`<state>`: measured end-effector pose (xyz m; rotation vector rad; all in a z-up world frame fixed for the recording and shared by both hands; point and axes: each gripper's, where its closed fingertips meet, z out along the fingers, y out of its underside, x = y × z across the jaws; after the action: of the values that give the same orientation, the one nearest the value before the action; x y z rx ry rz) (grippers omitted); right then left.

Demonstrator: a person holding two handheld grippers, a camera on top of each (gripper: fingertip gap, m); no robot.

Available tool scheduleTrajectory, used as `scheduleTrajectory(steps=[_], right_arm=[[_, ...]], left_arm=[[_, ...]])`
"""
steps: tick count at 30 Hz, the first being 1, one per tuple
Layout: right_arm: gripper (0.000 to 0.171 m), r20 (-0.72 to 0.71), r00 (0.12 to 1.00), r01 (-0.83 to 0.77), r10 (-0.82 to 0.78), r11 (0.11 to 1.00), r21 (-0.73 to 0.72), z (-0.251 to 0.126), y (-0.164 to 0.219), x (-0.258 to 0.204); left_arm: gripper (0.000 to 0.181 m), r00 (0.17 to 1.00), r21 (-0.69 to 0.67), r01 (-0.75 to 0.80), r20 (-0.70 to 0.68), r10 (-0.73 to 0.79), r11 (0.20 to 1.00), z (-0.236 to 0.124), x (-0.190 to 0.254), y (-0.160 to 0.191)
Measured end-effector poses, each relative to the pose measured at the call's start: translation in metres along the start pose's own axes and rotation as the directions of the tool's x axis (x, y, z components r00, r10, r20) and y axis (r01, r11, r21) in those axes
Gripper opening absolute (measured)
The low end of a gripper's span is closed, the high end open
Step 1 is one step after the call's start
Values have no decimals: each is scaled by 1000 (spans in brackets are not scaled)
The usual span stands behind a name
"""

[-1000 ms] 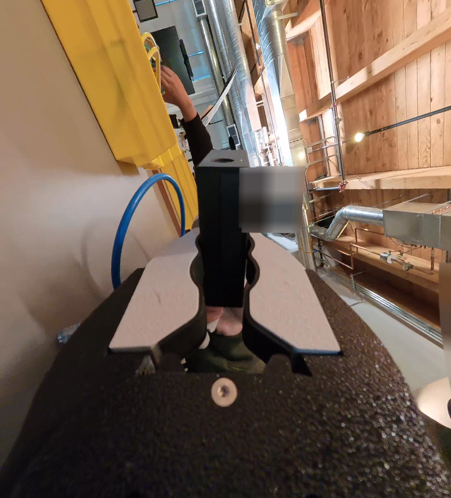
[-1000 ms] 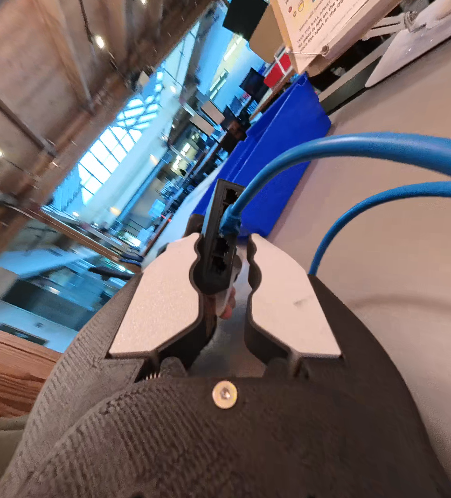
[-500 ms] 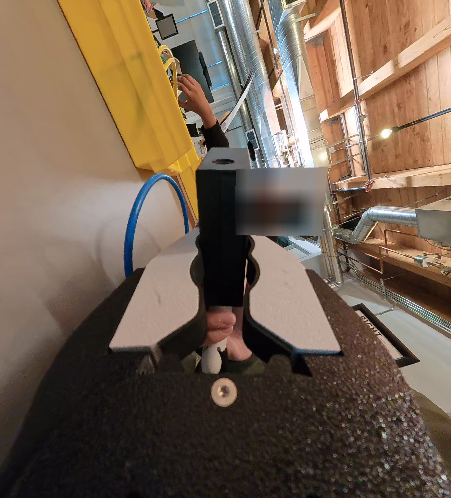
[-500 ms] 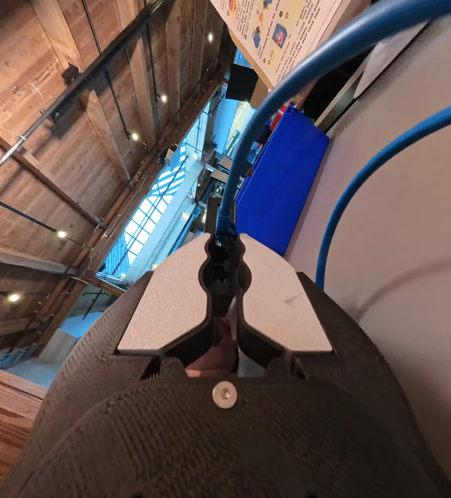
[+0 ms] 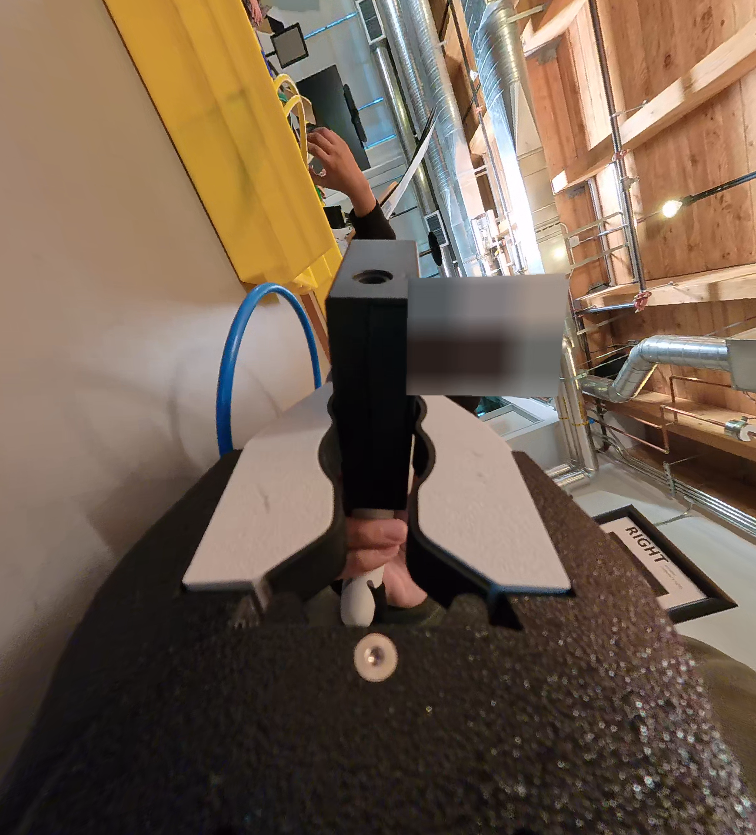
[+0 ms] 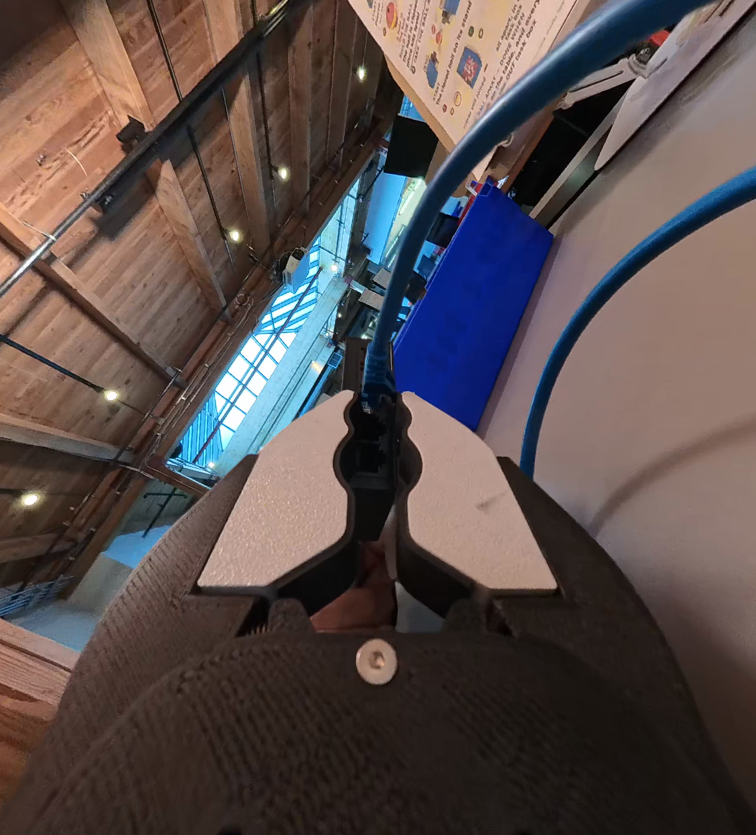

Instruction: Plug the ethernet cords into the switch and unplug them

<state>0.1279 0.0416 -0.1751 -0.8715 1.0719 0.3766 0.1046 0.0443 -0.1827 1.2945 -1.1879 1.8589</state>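
The black switch (image 5: 369, 361) stands upright between both grippers. My left gripper (image 5: 373, 406) is shut on its plain back. My right gripper (image 6: 377, 400) is shut on its narrow port side (image 6: 364, 479), where empty ports show between the fingers. One blue ethernet cord (image 6: 394, 280) is plugged into a port right at my right fingertips and arcs up and away. A second blue cord (image 6: 593, 339) loops over the table (image 6: 683, 406), its plug out of sight. A blue cord loop (image 5: 231, 361) also shows behind the switch in the left wrist view.
A yellow bin (image 5: 240, 158) stands on the table behind the switch, with another person's hand (image 5: 335, 153) reaching near it. A blue bin (image 6: 471, 325) and a printed sheet (image 6: 457, 45) stand on the right gripper's side. A framed sign (image 5: 656, 560) lies to the right. Less than 4 cm separates the two grippers' tips.
My right gripper was open around the switch a second ago and has closed on it, swinging to face its port side edge-on. My left gripper has kept its hold.
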Motion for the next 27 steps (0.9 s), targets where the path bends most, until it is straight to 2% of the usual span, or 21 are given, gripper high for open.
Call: scheduleTrajectory(steps=[8,14,18,22,24,27], right_arm=[[13,22,997,75,-75,997,-20,1,3,-4],[8,53,978,204,-201,978,-51,2,2,-13],[8,62,960,275,-272,959,-62,4,2,-15],[8,108,957,278,-270,958,-70,3,2,-17],[8,115,947,310,-300,948,-72,3,1,-21],[8,106,935,348,-339,933,-86,4,0,-25]], left_arm=[[27,996,4,-89,-6,89,996,-2,1,-2],[27,987,-2,-154,-41,154,988,-3,9,-4],[27,988,15,-134,-75,135,991,-4,11,-6],[27,975,-13,-212,-73,211,977,-4,12,-4],[27,975,-15,-198,-106,196,980,-4,17,-4],[28,982,-13,-96,-163,93,995,-5,20,-6]])
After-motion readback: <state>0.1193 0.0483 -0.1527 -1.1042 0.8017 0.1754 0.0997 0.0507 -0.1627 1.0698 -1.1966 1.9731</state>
